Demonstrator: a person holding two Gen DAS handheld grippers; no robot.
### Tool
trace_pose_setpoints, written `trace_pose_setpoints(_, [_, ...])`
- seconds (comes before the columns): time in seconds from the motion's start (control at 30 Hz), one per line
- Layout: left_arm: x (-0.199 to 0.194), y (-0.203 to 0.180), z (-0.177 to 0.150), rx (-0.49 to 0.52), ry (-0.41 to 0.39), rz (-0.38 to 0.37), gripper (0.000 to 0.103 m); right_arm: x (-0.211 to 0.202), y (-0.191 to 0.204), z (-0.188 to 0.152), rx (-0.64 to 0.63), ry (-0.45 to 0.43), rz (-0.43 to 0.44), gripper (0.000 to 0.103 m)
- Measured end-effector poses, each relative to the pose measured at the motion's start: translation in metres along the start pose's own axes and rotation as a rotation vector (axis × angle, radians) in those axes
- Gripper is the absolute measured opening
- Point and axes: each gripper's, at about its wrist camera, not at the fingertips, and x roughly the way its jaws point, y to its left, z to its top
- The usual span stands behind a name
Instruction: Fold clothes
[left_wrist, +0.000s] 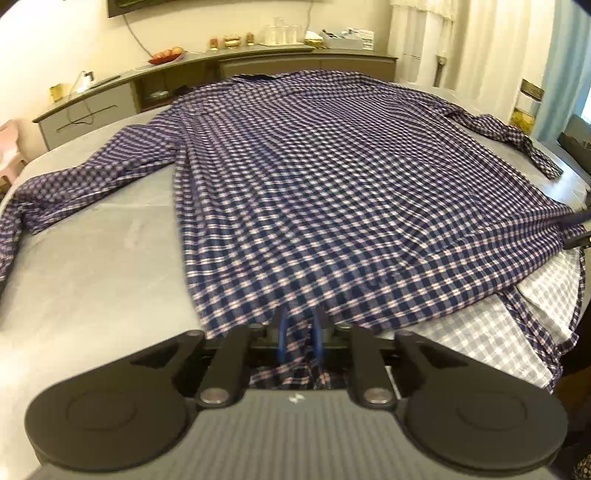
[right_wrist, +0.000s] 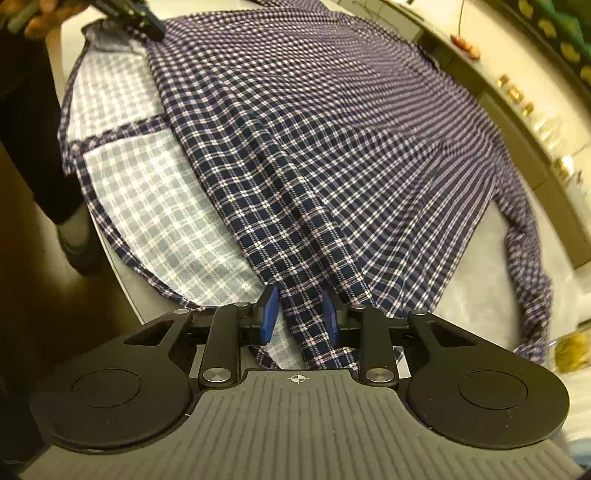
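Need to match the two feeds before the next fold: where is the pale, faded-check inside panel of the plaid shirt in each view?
Left wrist: pale inside panel lower right, beside the hem.
Right wrist: left side, at the surface edge.
Shared landmark: navy plaid long-sleeved shirt.

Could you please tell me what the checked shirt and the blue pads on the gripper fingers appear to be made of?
The checked shirt looks like thin woven cloth, probably cotton: it drapes in soft creases and its inner face shows paler. The blue pads on the right gripper look like matte rubber or soft plastic, though the frames leave that open.
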Motion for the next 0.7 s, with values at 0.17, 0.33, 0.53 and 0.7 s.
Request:
trace_pose_setpoints(0.17, [-0.037,-0.007,-0.015,0.081,-0.072,0.039,0.025,-0.002,-0.019,0.003,0.111,-0.033,0.067,0.0])
trace_pose_setpoints(0.33, [-0.045,-0.038,-0.028,0.295,-0.081,-0.023,0.032,-0.017,-0.028,-0.002,0.178,-0.091,0.073,0.0])
trace_pose_setpoints(0.53, [-0.019,-0.07,-0.021,0.436,-0.087,0.005,0.032,0.002,0.002,0.016,0.099,-0.127,0.081,0.031])
trace_pose_setpoints(0.7, [-0.005,-0.074,-0.01,0.497,-0.09,-0.103,0.032,0.019,0.008,0.025,0.083,-0.11,0.108,0.031])
